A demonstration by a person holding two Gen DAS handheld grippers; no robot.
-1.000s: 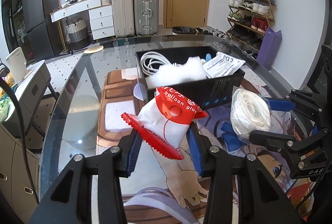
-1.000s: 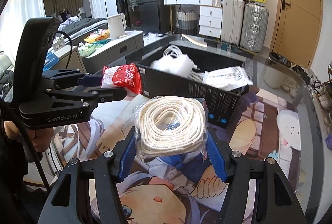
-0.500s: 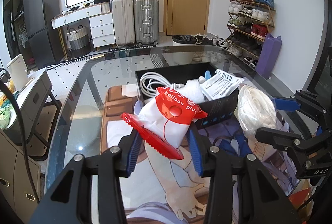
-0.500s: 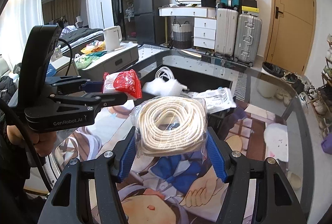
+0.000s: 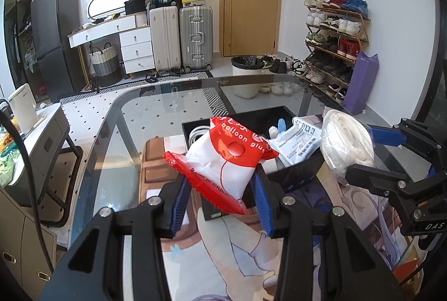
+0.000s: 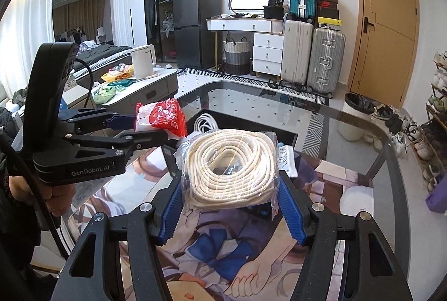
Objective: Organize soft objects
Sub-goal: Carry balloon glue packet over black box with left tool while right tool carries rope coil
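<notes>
My left gripper (image 5: 220, 189) is shut on a red and white balloon glue packet (image 5: 226, 158), held up over the near left corner of the black box (image 5: 296, 169). My right gripper (image 6: 232, 203) is shut on a clear bag of coiled cream rope (image 6: 232, 169), held above the box's near side; the bag also shows in the left wrist view (image 5: 346, 144). The box holds a white cable (image 6: 205, 122) and a printed white packet (image 5: 299, 141). The left gripper with the packet (image 6: 162, 119) shows at the left of the right wrist view.
The box stands on a glass table (image 5: 167, 105) with an anime print mat (image 6: 223, 253). A grey side cabinet (image 5: 42, 133) with a white kettle stands left of the table. A shoe rack (image 5: 332, 44) and a white bin (image 5: 245, 74) are beyond it.
Both grippers have risen with their loads and tilted, so the box now sits lower and is partly hidden behind the packet and the rope bag.
</notes>
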